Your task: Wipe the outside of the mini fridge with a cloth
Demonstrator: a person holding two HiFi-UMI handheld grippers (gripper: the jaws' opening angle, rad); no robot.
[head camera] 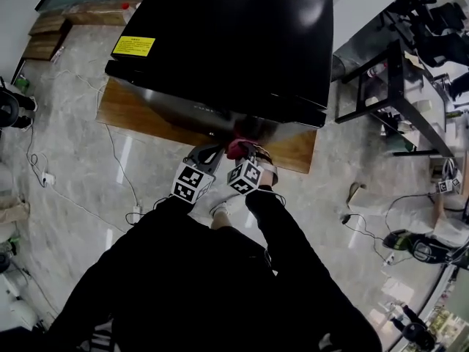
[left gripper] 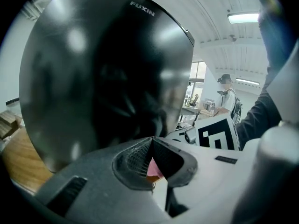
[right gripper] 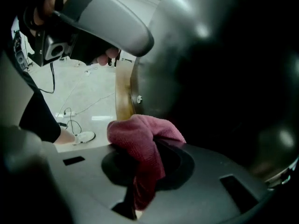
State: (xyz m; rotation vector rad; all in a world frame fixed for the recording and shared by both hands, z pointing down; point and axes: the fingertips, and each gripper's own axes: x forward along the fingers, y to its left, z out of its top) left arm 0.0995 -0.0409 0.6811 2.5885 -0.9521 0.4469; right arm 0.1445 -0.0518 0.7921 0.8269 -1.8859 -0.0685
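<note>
The black mini fridge [head camera: 220, 35] stands on a wooden board [head camera: 124, 112] on the floor. My right gripper [head camera: 249, 152] is low at the fridge's front bottom edge, shut on a dark pink cloth [head camera: 238, 148]. In the right gripper view the cloth [right gripper: 140, 134] bunches over the jaws of the right gripper [right gripper: 140, 171] against the glossy fridge wall [right gripper: 224, 78]. My left gripper [head camera: 207, 152] hangs just left of it, and its jaws [left gripper: 152, 141] meet at the tips before the fridge door [left gripper: 107, 78]. A scrap of pink [left gripper: 153, 168] shows behind them.
A yellow label [head camera: 133, 46] sits on the fridge top. A black metal table frame [head camera: 388, 86] stands to the right. Cables [head camera: 110, 152] and a power strip [head camera: 45, 179] lie on the tiled floor at left. A person [left gripper: 228, 97] stands far back.
</note>
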